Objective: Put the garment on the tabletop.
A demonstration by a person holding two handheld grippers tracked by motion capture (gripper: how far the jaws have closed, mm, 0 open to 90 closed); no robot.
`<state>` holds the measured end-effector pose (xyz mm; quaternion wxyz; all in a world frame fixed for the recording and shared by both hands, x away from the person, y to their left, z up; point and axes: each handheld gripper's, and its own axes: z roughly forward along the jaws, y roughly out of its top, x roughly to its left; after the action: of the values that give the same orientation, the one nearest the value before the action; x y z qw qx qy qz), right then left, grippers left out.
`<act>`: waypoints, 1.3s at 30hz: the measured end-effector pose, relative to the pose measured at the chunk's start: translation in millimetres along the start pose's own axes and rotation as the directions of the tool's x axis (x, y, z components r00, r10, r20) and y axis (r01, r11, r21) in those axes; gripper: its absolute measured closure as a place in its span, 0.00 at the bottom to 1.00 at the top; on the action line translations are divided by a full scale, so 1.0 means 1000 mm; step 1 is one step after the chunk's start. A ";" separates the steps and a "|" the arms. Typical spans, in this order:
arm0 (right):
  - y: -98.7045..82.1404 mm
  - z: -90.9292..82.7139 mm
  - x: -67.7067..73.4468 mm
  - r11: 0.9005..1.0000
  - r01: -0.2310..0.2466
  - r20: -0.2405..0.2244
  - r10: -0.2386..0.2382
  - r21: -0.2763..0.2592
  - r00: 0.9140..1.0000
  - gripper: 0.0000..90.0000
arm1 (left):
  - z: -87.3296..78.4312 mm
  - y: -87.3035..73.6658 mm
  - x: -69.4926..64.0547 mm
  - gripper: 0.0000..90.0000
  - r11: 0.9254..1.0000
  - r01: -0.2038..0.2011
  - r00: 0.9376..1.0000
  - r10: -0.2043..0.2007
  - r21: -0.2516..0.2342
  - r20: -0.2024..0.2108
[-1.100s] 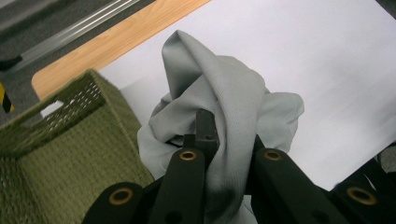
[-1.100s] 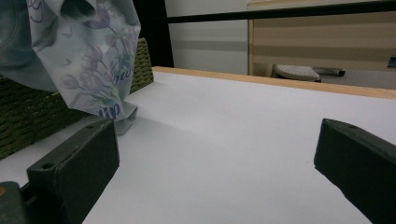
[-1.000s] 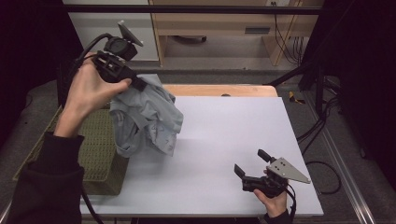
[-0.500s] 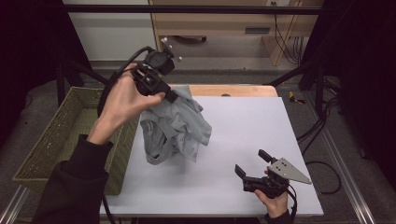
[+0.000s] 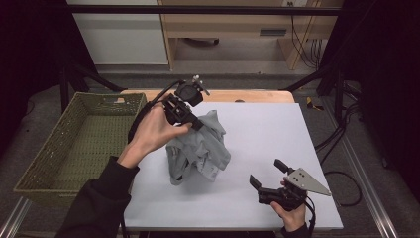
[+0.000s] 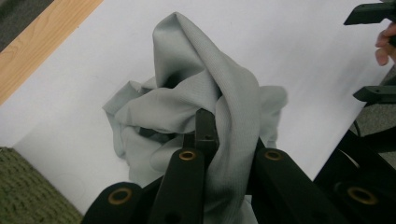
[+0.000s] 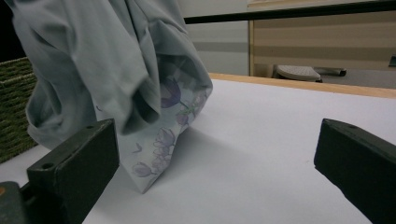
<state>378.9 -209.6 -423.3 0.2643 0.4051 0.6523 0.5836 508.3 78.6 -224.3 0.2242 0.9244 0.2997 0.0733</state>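
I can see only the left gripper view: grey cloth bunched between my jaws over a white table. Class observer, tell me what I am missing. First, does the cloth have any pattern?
Observer: Yes. The right gripper view shows the grey garment has a pale lining printed with purple flowers at its lowest corner.
Operator: Does that corner touch the table?
Observer: It does; its tip rests on the white table while the rest hangs from the left gripper.
Operator: What is the right gripper doing?
Observer: The right gripper sits low at the table's near edge, jaws wide open, holding nothing.
Operator: Anything beside the table?
Observer: A green woven basket stands at its left, with nothing visible inside.
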 end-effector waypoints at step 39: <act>-0.004 0.004 0.000 1.000 -0.006 -0.006 0.006 0.019 1.000 0.00 | 0.121 -0.047 -0.020 0.78 0.998 -0.039 0.979 0.048 -0.051 0.198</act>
<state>381.3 -208.0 -427.7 0.2565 0.4078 0.6573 0.5796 500.5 55.5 -353.6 0.2731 0.9279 0.2536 -0.0075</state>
